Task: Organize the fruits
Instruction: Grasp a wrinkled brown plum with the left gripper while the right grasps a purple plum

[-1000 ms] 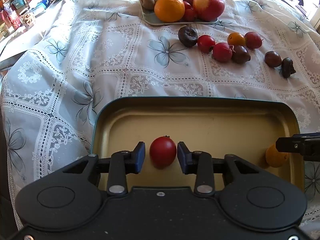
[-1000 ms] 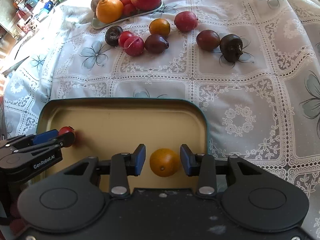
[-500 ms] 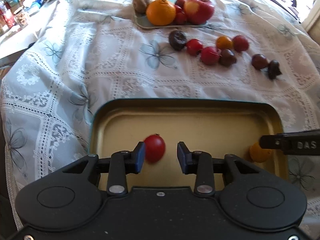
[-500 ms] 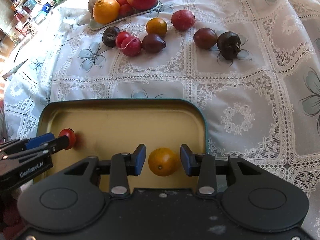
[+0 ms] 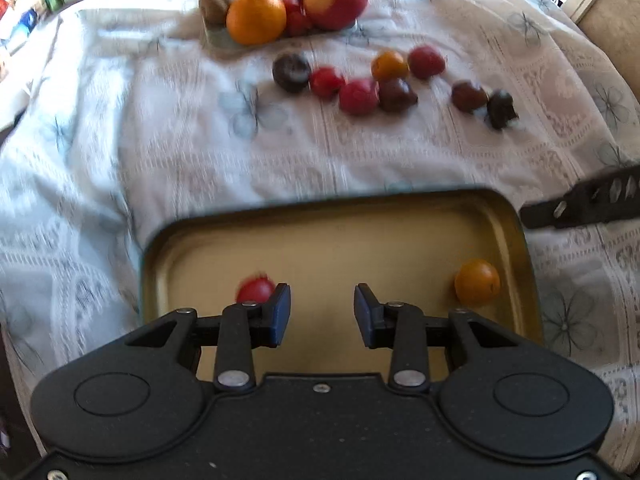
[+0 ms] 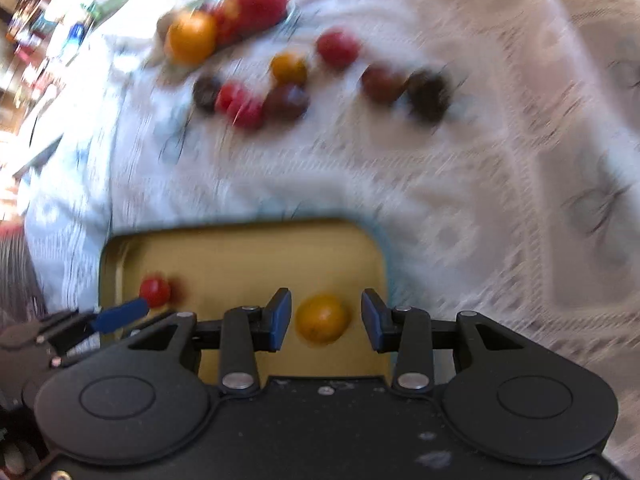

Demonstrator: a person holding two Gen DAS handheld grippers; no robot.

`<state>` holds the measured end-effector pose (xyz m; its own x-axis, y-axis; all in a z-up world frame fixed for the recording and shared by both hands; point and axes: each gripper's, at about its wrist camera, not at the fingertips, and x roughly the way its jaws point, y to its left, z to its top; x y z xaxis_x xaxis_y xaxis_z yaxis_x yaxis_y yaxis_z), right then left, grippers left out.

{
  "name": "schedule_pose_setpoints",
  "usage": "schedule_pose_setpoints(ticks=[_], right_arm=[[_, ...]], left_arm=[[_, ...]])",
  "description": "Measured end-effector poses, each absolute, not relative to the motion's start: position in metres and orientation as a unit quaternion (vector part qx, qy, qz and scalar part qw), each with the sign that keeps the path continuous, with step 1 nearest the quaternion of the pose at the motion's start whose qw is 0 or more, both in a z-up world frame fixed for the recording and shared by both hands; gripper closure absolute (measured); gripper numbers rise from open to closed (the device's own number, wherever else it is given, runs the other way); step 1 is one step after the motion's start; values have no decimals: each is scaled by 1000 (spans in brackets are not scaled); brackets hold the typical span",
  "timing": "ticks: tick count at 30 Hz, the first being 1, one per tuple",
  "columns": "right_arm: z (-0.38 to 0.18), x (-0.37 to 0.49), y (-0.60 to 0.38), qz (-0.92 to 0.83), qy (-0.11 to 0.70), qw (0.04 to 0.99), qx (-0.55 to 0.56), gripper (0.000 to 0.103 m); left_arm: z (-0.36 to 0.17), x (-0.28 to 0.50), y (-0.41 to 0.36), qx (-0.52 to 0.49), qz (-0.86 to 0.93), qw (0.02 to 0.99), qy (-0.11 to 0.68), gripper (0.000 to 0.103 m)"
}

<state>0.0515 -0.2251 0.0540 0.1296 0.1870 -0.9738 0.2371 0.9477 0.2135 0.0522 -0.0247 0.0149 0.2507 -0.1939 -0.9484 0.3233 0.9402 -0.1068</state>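
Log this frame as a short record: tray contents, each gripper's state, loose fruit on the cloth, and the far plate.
tray: holds red tomato at left, orange tomato at right
left gripper: open, nothing between jaws
right gripper: open, orange tomato in the gap, pads clear of it
tablecloth: eight loose small fruits, red, orange and dark
far plate: orange, apple, kiwi, small red fruits
image quality: motion-blurred

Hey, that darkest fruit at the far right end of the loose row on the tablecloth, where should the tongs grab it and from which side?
Take the darkest fruit from straight above, across its round middle. A brownish fruit sits close on its left, so set one finger on the near side and one on the far side, where only tablecloth shows. Blur hides any stem, so its exact shape is uncertain.
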Motion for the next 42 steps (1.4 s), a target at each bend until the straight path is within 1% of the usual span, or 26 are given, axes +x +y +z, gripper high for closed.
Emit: schedule_pose_setpoints(ticks=[4, 8, 14, 18, 22, 34, 42], right_arm=[[70, 80, -258, -57, 626, 755, 186, 61], [68, 117, -283, -71, 610, 762, 207, 61], [49, 151, -289, -116, 593, 777, 175, 61], [29, 153, -292, -101, 598, 772, 187, 61], [16, 149, -291, -110, 608, 767, 171, 61], [19, 145, -289, -100, 592, 784, 155, 61], [10, 145, -300, -112, 589, 780, 178, 60]], left_arm=[[28, 73, -29, 61, -153, 807, 566, 58], [37, 99, -32, 57, -141, 819, 554, 58], [37, 137, -41, 54, -133, 823, 550, 58], [29, 153, -46, 61, -133, 822, 551, 58], [20, 171, -50, 61, -139, 823, 548, 58], [-15, 225, -74, 39, -127, 818, 560, 58], [-34, 236, -88, 79, -88, 832, 542, 56]])
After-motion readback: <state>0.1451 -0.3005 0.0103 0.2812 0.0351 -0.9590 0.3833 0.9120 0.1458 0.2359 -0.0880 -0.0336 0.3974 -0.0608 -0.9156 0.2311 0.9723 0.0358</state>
